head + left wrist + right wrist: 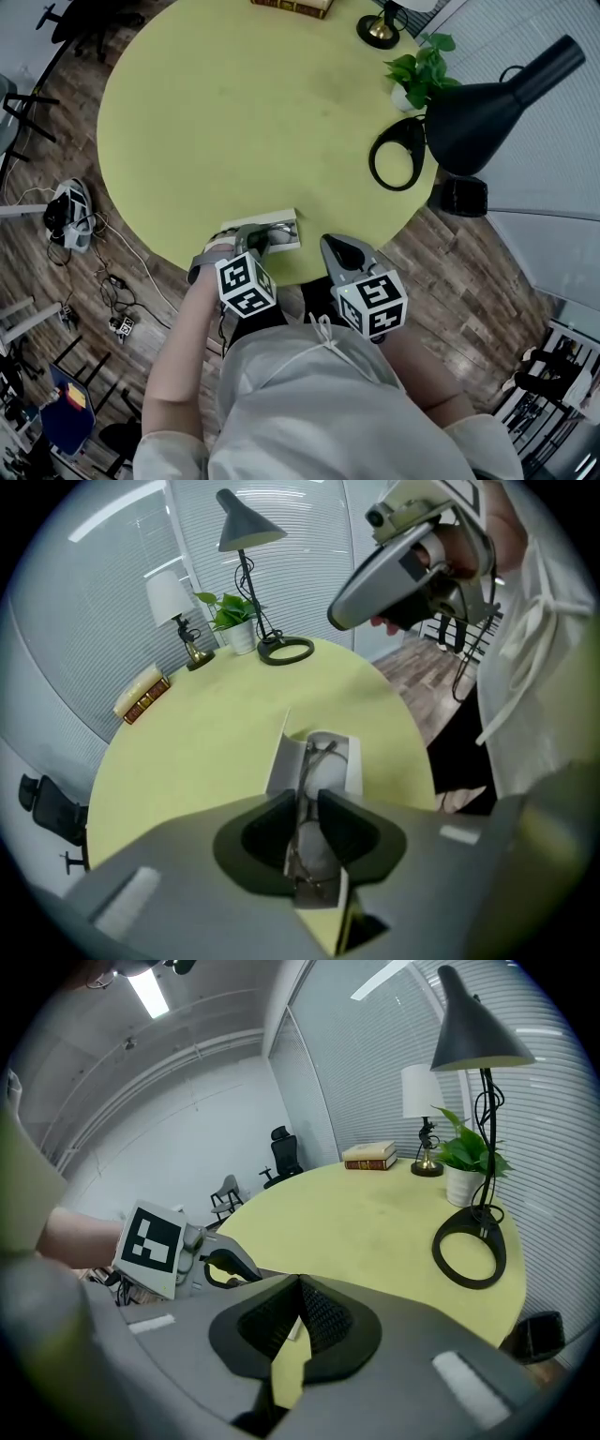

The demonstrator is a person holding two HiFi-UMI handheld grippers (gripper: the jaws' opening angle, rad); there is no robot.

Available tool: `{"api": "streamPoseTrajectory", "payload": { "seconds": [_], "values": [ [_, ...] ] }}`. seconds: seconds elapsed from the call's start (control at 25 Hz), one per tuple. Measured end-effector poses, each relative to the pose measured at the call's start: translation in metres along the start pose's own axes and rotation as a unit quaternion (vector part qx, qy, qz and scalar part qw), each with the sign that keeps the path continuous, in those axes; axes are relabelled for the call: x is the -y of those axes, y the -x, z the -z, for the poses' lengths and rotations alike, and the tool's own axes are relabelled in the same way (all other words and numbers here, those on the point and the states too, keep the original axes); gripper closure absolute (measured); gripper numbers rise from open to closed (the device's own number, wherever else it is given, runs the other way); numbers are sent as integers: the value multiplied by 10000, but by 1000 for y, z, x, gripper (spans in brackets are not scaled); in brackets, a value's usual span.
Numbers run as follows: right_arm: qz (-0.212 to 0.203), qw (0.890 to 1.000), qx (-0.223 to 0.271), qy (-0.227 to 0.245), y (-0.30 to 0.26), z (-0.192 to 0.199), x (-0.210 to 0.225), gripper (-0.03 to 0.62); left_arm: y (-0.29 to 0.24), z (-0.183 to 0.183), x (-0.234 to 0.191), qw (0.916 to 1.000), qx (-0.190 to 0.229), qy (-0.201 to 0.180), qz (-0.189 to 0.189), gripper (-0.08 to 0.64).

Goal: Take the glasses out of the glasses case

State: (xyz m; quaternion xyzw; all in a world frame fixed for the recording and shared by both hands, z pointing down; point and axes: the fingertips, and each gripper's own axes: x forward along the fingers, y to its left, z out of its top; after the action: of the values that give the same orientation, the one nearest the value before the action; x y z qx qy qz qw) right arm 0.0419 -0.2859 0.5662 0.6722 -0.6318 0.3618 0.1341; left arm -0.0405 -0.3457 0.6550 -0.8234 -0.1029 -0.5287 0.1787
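An open white glasses case lies at the near edge of the round yellow-green table. In the left gripper view the case holds thin wire-framed glasses lengthwise. My left gripper reaches into the case, and its jaws stand pinched on the wire frame. In the head view this gripper covers the case's left part. My right gripper hovers just right of the case at the table's edge, shut with nothing in it. The right gripper view also shows the left gripper.
A black desk lamp with a ring base stands at the table's right edge, next to a potted plant. Books and a small lamp sit at the far side. Cables lie on the floor.
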Motion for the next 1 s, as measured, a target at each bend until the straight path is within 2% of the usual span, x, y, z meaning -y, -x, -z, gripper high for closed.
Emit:
{"api": "streamPoseTrajectory", "payload": {
  "seconds": [0.16,0.28,0.4,0.56,1.0],
  "values": [
    [26,10000,-19,-33,1,0,2,592,1,-2,-3,9999,-26,-119,-91,482],
    [36,10000,-22,-52,1,0,4,592,3,-4,-7,9998,25,-28,-170,482],
    [48,9999,-55,-69,2,3,6,592,-2,1,-3,9999,-90,-101,-74,486],
    [80,9999,-66,-90,3,4,9,592,-5,6,-3,9998,-132,-123,-80,532],
    [61,10000,-9,-5,8,0,4,592,-11,15,4,9994,-270,-179,144,543]
  ]
}}
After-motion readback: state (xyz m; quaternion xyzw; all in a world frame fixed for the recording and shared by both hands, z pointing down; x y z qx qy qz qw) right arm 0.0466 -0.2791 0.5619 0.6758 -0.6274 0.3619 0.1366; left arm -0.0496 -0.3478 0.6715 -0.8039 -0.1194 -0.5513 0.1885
